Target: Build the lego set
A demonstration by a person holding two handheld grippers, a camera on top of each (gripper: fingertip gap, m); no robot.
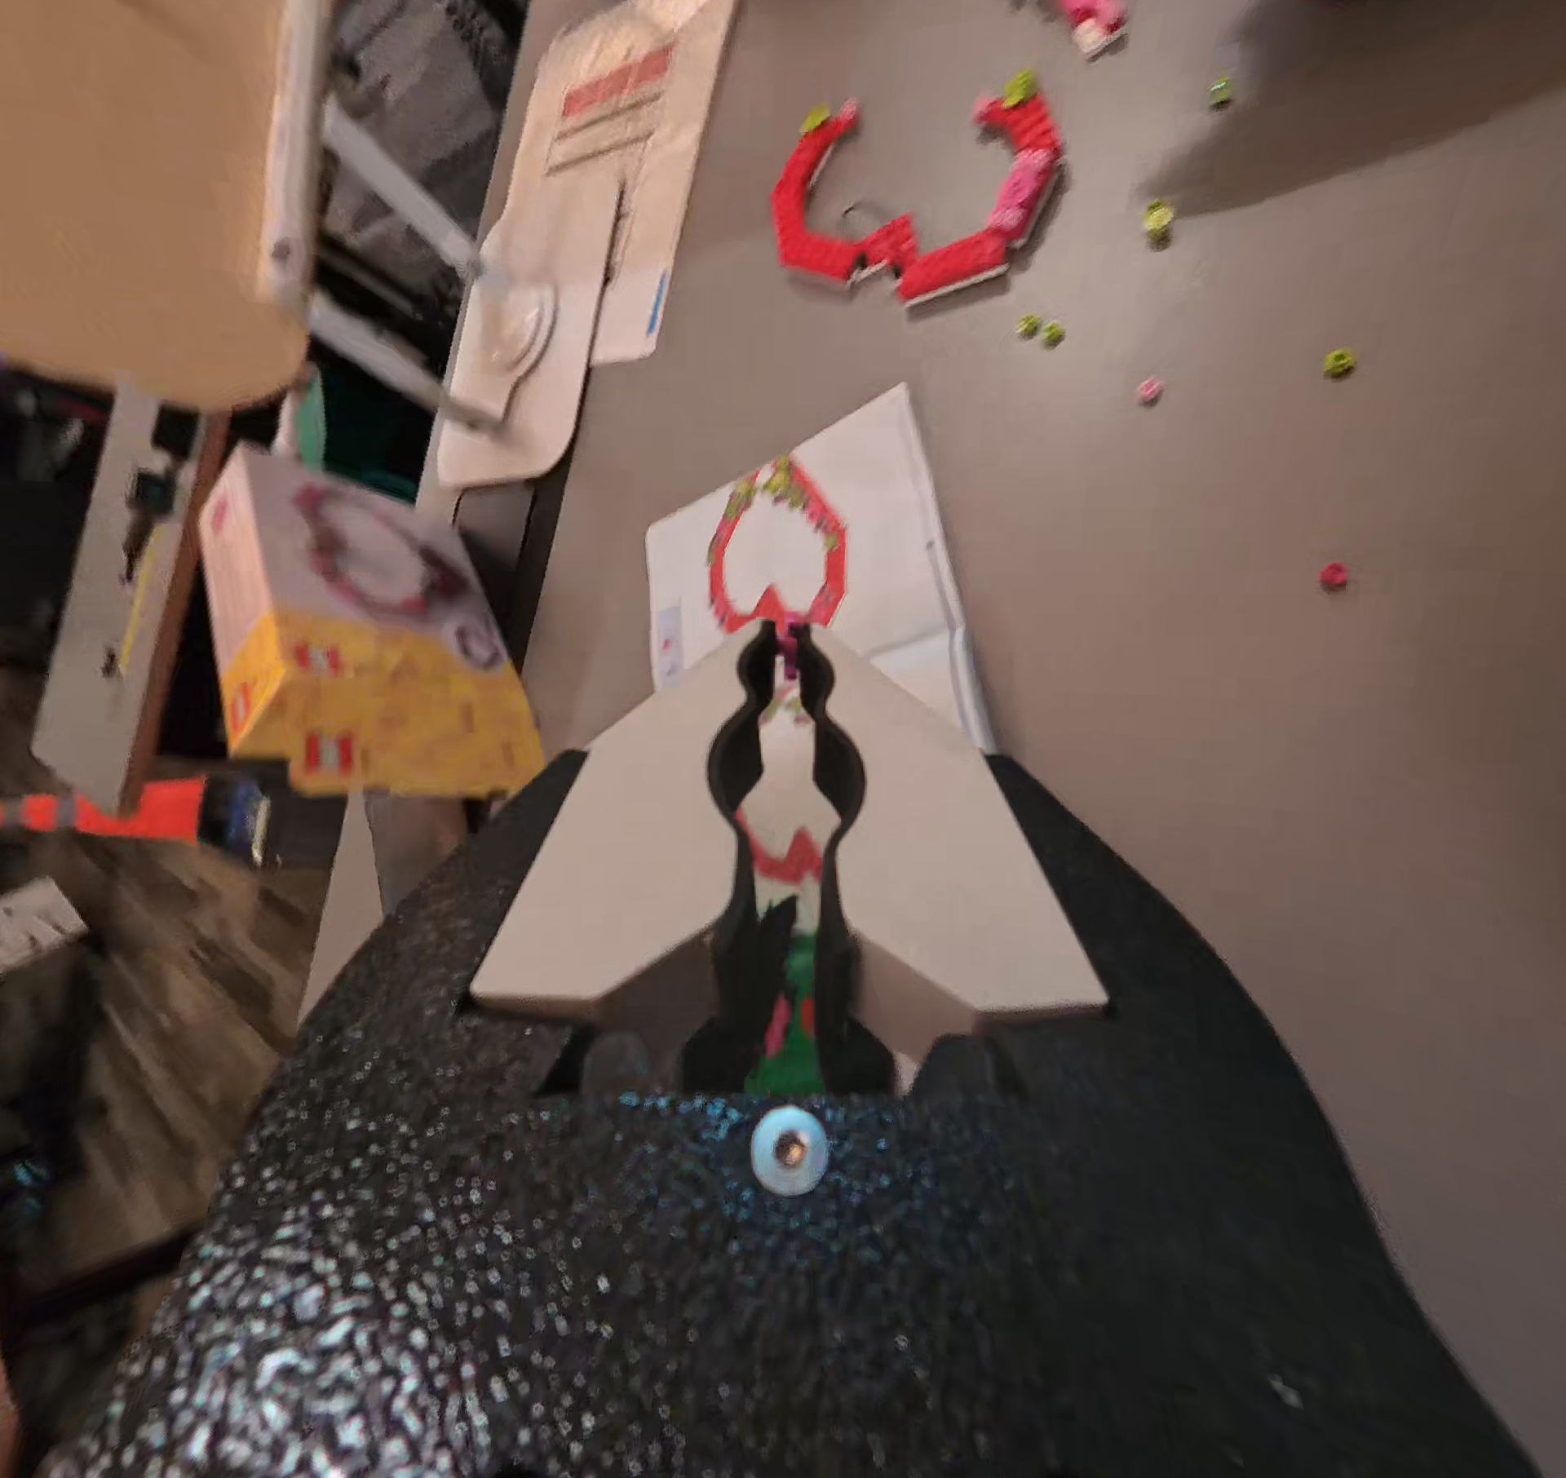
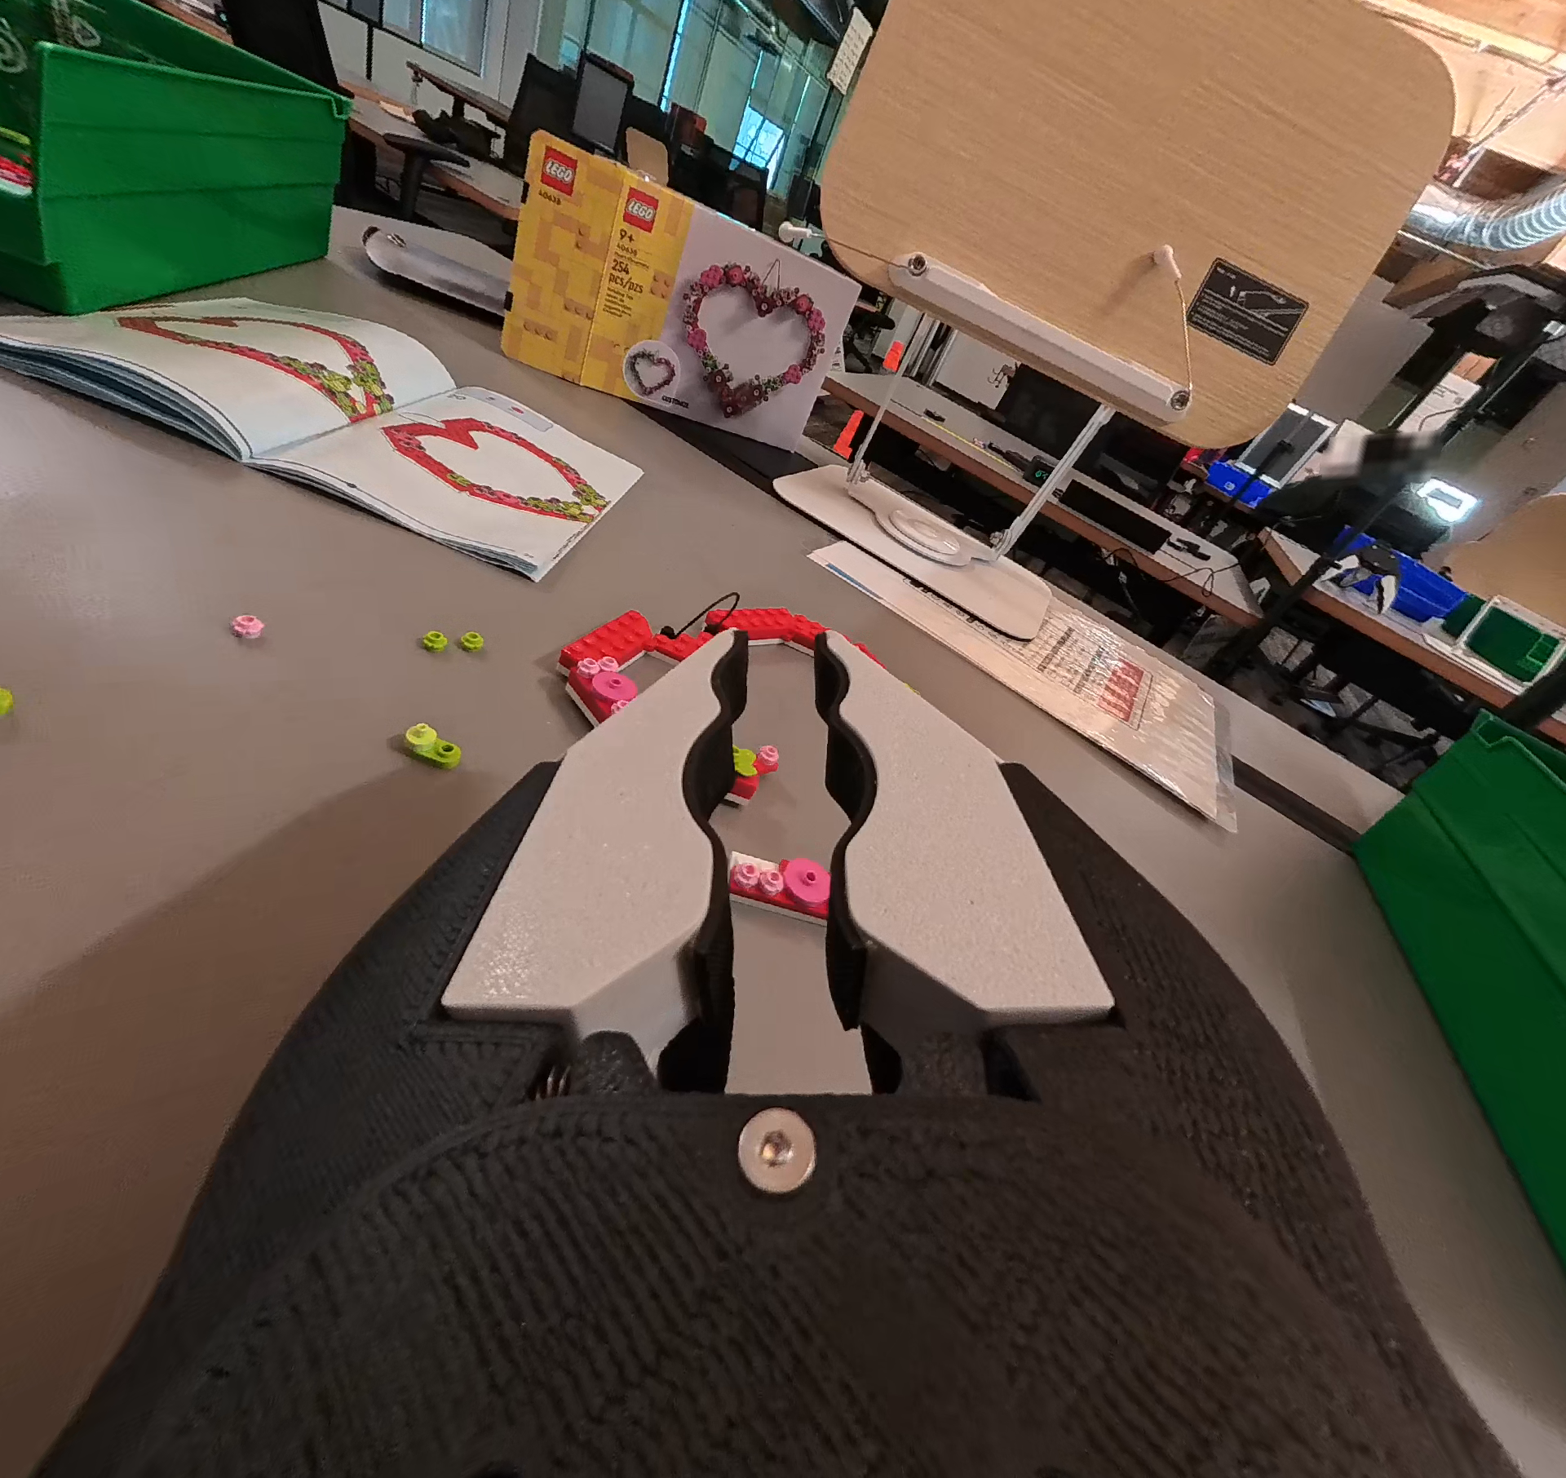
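Magenta plastic piece (image 1: 792,647) pinched in my left gripper (image 1: 788,653) above the open instruction booklet (image 1: 881,581) — probably checking placement — while my right gripper (image 2: 780,645), jaws parted and empty, hovers over the red brick heart frame (image 2: 631,641).

- In the right wrist view, the open instruction booklet (image 2: 339,412) lies on the table (image 2: 212,802), left of and before the upright set box (image 2: 669,319).
- The stand's base (image 2: 924,539) sits right of the box, on a bagged sheet (image 2: 1093,675).
- The partial heart frame (image 2: 678,649) lies before the booklet.
- 2 small studs (image 2: 453,641) lie left of the frame.
- A bin (image 2: 161,175) stands behind the booklet.
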